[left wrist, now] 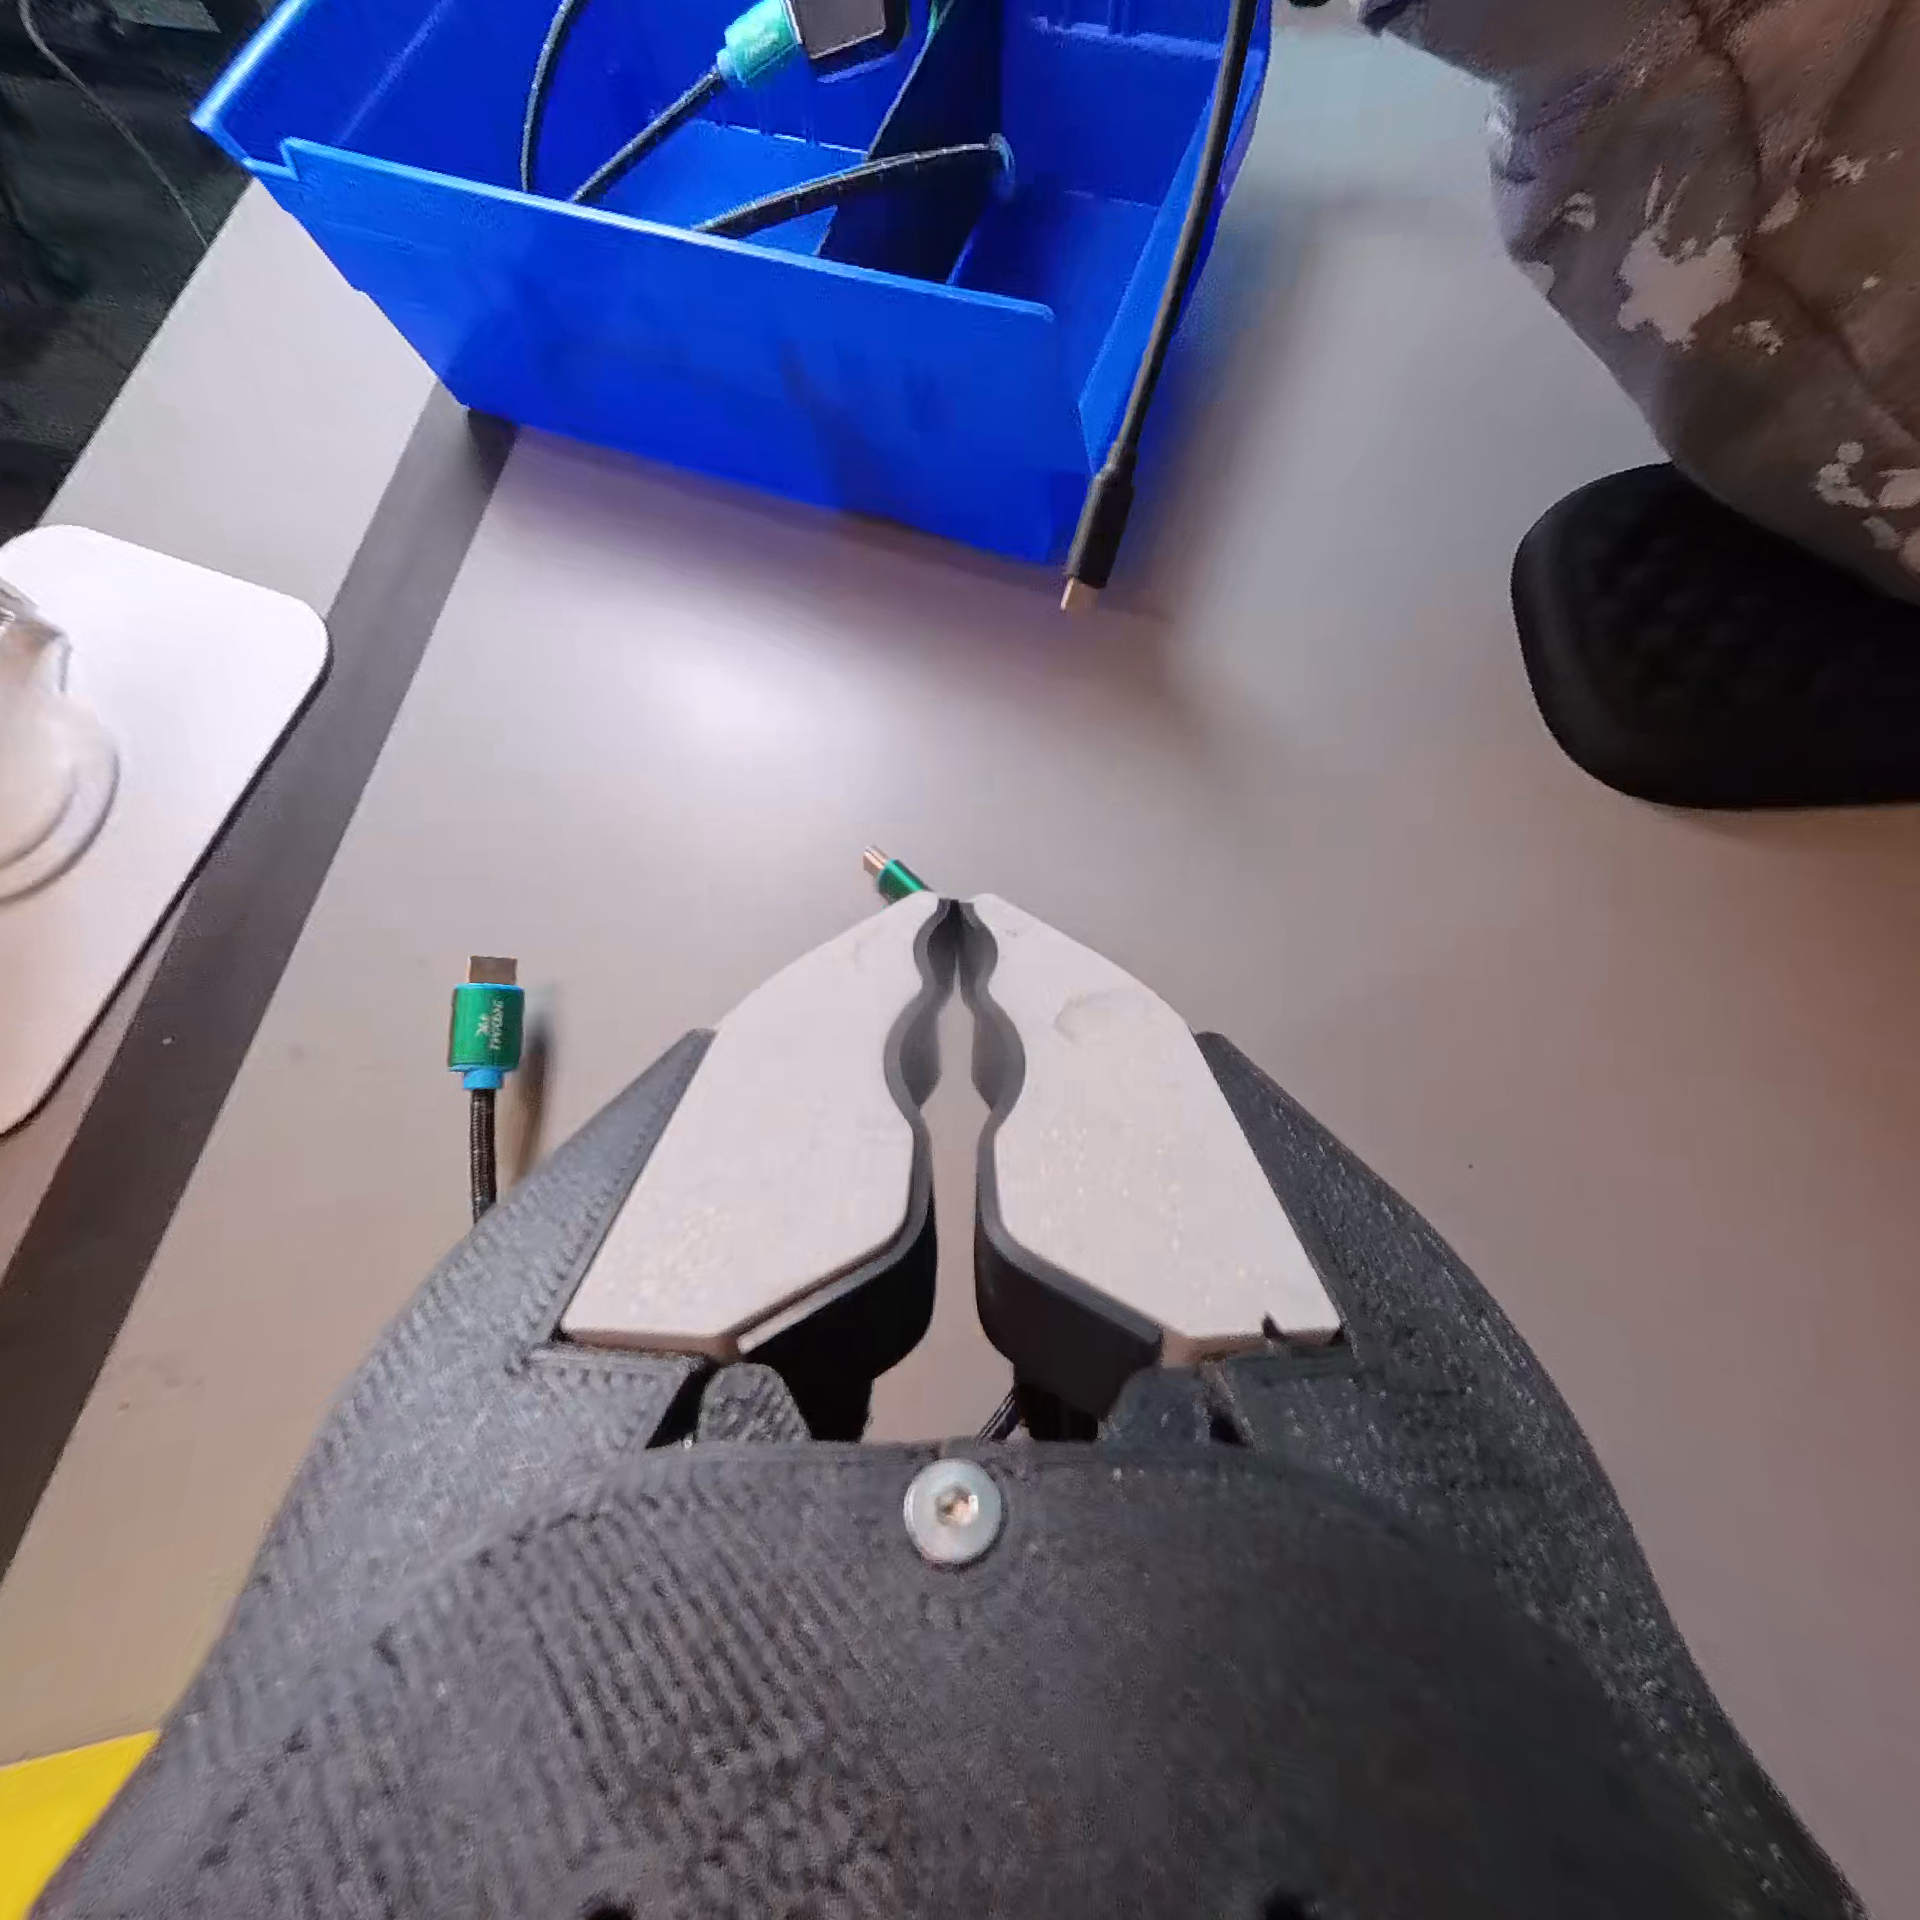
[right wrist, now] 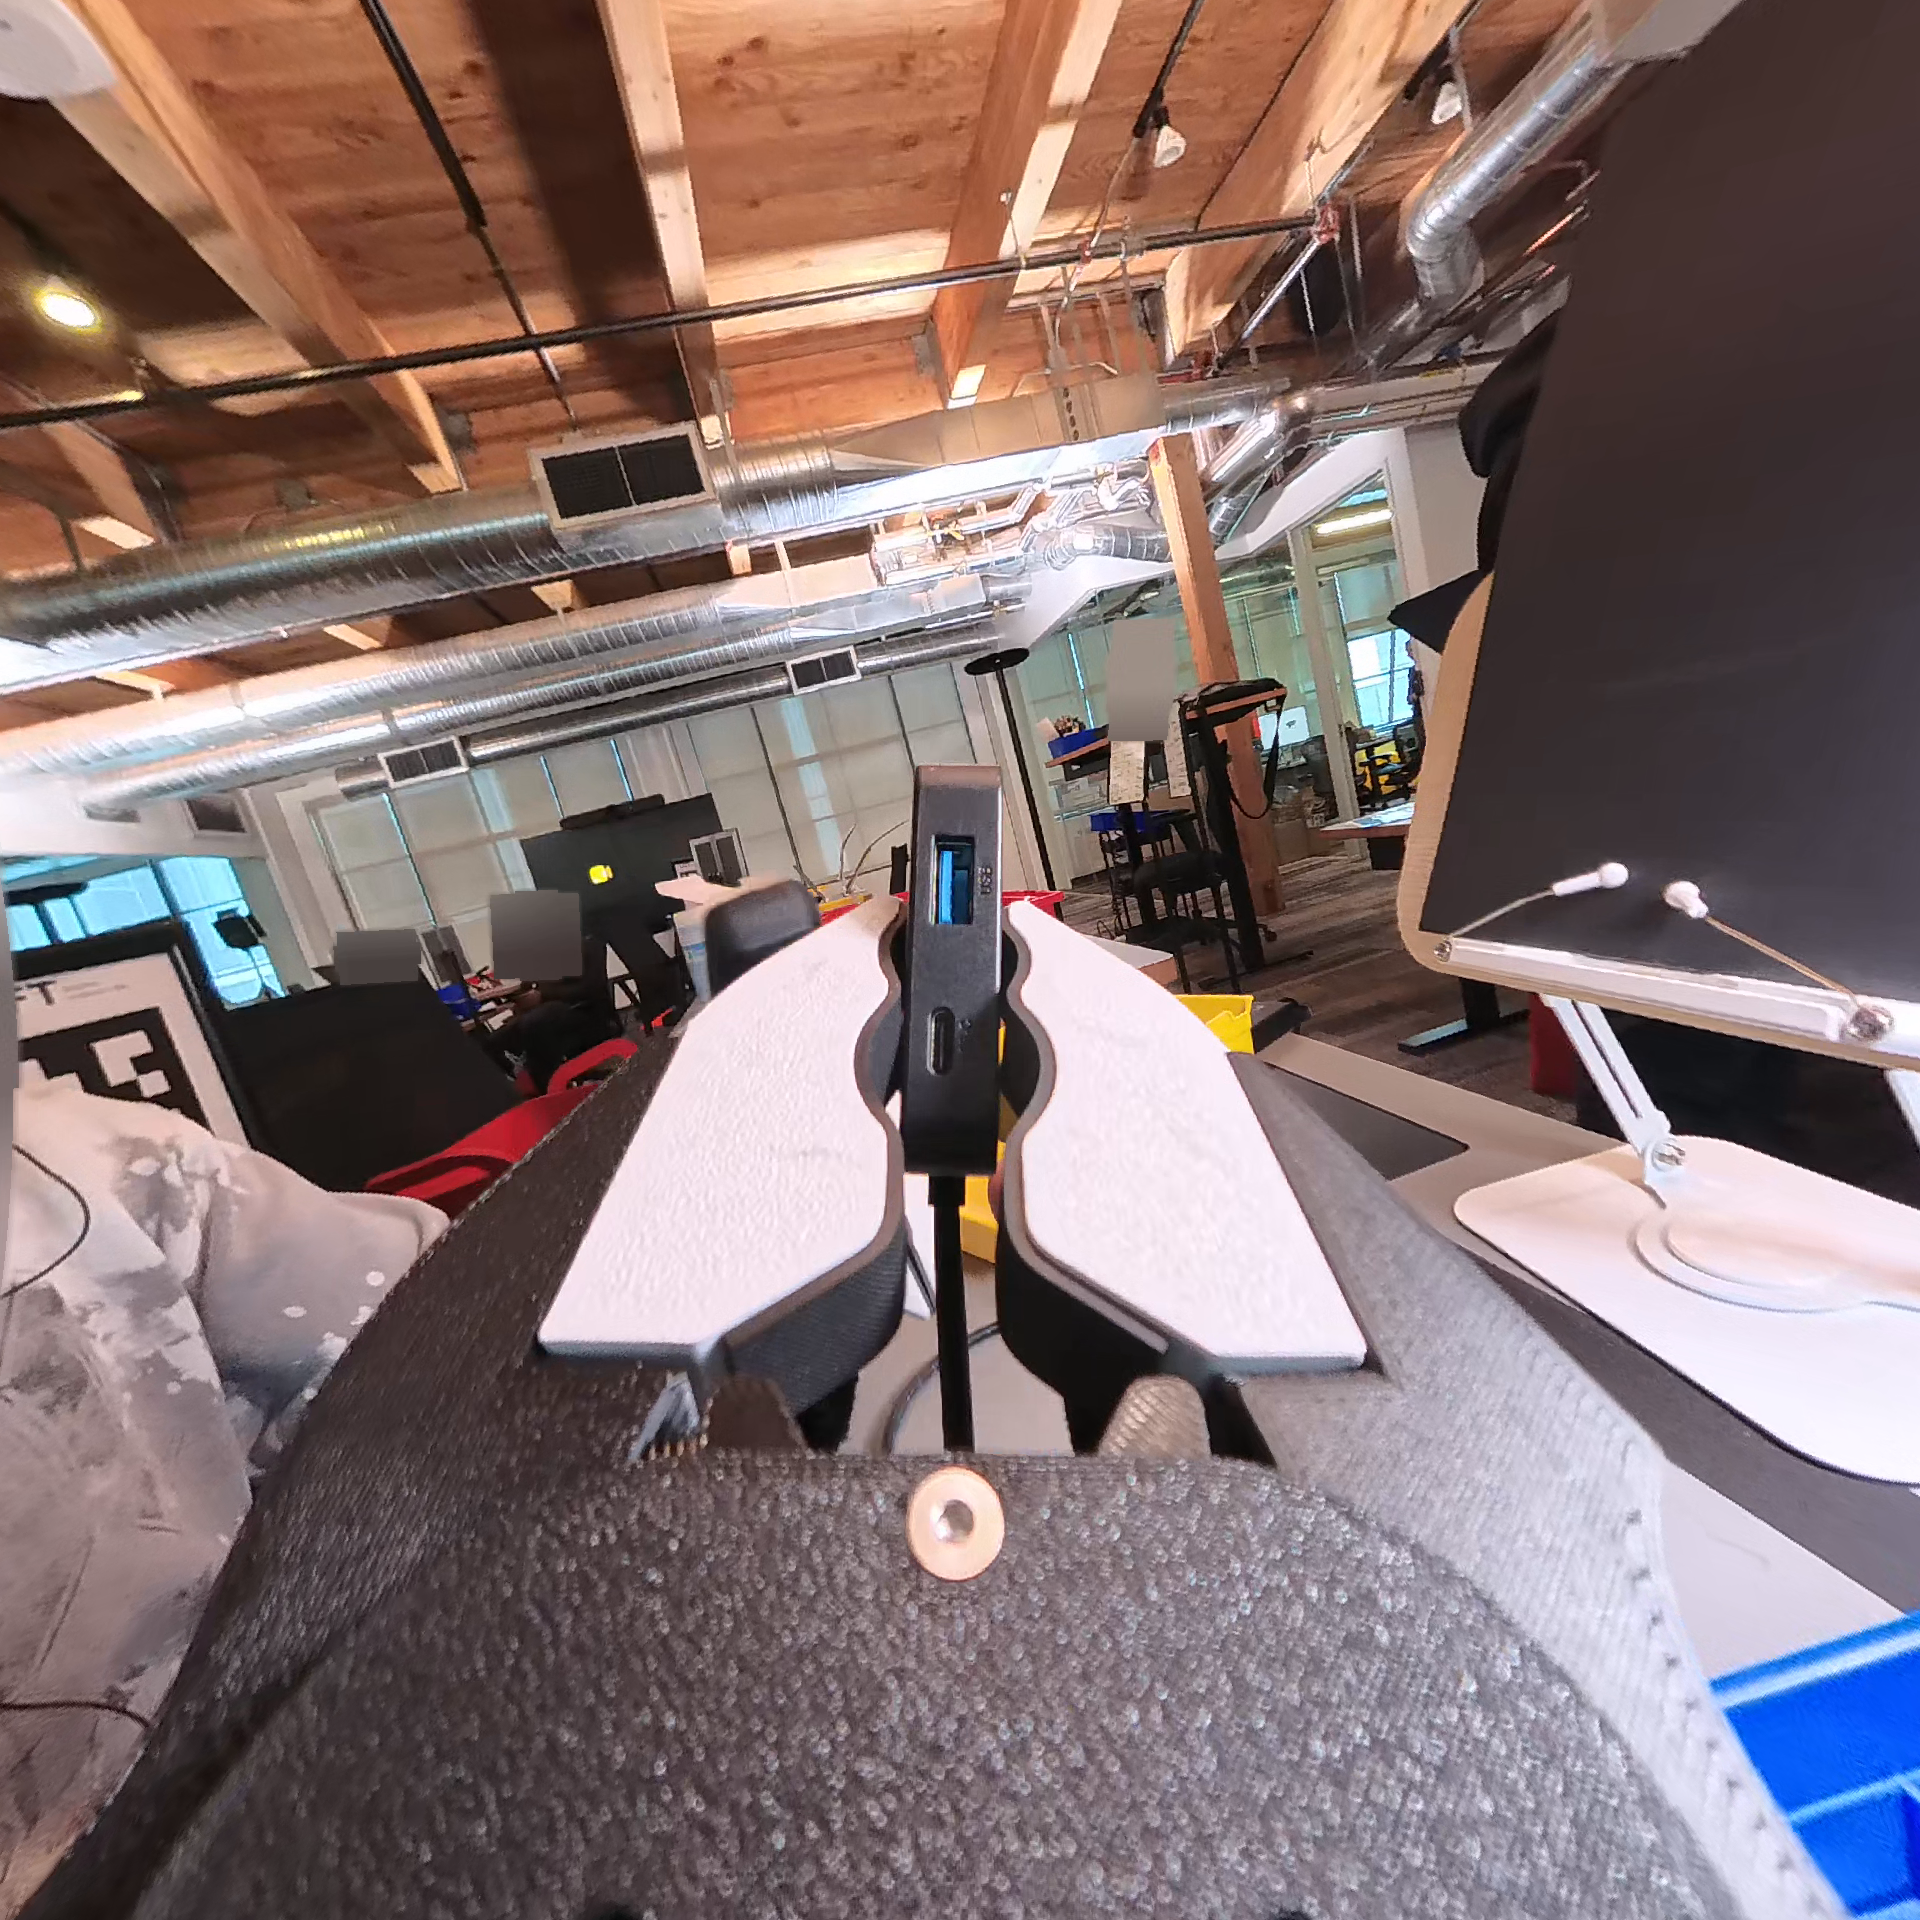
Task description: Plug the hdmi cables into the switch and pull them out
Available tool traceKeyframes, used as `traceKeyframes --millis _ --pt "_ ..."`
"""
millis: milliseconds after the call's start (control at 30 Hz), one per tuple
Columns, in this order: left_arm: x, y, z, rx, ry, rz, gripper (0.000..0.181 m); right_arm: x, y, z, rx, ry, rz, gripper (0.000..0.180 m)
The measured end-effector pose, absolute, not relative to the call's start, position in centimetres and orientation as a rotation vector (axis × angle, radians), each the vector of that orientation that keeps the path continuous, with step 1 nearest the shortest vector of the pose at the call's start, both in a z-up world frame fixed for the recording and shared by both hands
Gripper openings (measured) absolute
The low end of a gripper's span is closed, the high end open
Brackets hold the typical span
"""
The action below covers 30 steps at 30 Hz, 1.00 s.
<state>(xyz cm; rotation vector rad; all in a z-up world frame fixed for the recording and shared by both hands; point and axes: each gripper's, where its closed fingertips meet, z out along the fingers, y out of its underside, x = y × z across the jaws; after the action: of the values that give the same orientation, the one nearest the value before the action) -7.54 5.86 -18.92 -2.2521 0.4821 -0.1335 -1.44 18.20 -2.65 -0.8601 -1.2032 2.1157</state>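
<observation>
1. The left gripper (left wrist: 954,902) has its grey fingers pinched together at the tips on a green HDMI plug (left wrist: 894,875). Only the plug's nose pokes out past the tips, and its cable is hidden under the gripper body.
2. A second green plug (left wrist: 486,1029) lies on the grey table (left wrist: 1195,831) just left of that gripper, its braided cable running back under the housing out of sight.
3. The blue bin (left wrist: 727,343) sits at the far edge of the table – its top is cut off. A third green plug (left wrist: 764,47) is inside it, stuck into something dark that's mostly out of frame. A black cable (left wrist: 1164,312) hangs over the bin's right wall, its plug end down near the table.
4. The right gripper (right wrist: 951,977) is clamped on the black switch (right wrist: 951,966), held up on edge in the air. Two ports face the camera and a thin black lead drops from its bottom between the fingers.
5. The room is an open office with wood beams and silver ducts overhead – a white stand (right wrist: 1704,1299) with a dark panel is at the right.
</observation>
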Motion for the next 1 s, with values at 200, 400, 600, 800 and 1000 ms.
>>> traceKeyframes --millis 200,400,600,800,1000 --pt "-7.1 6.5 -21.6 -2.293 0.417 -0.287 0.009 -1.3 18.8 -2.6 -0.861 -1.177 2.136 0.013" --pt "-7.7 8.8 -27.9 -2.426 0.225 -0.257 0.035 -1.6 18.7 -3.1 -0.876 -1.19 2.127 0.013" --pt "-8.5 9.4 -31.1 -2.501 0.253 -0.047 0.025 -2.1 18.7 -3.5 -0.894 -1.193 2.134 0.013" --pt "-9.2 8.7 -28.0 -2.427 0.268 -0.147 0.015 -2.4 18.0 -3.9 -0.896 -1.251 2.122 0.013" --pt "-7.1 6.6 -18.0 -2.139 0.267 -0.505 0.012 -2.7 16.1 -4.5 -0.894 -1.359 2.17 0.013"
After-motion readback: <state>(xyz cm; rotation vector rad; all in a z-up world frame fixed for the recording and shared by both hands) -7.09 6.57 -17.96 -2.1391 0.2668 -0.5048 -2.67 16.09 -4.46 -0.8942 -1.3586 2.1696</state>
